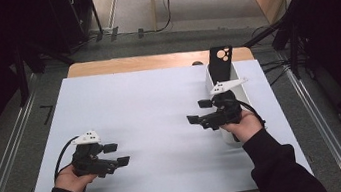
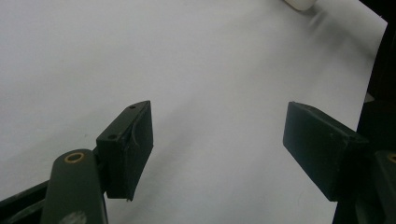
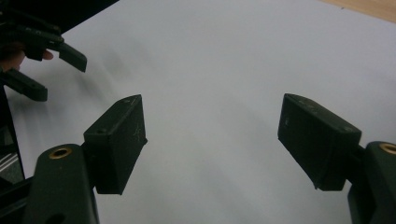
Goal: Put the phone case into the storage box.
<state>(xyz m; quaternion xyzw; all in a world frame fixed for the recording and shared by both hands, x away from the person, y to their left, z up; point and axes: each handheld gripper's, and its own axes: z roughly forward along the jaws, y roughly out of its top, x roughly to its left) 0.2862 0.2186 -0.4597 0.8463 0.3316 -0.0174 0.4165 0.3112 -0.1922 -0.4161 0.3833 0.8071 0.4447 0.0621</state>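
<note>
Both claws wide and empty over the white-covered desk (image 1: pixel 153 128)

We see the tall white box (image 1: pixel 229 95) holding a black punched plate at two o'clock, touching the right claw (image 1: pixel 200 111); a careless swing could topple it. The left claw (image 1: pixel 116 154) hovers at seven o'clock.

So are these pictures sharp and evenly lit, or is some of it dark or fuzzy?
High view: white table sheet bright, surroundings nearly black. Left gripper view: the tongs sharp, the white box at the top edge soft. Right gripper view: faint shadows on the sheet.
</note>
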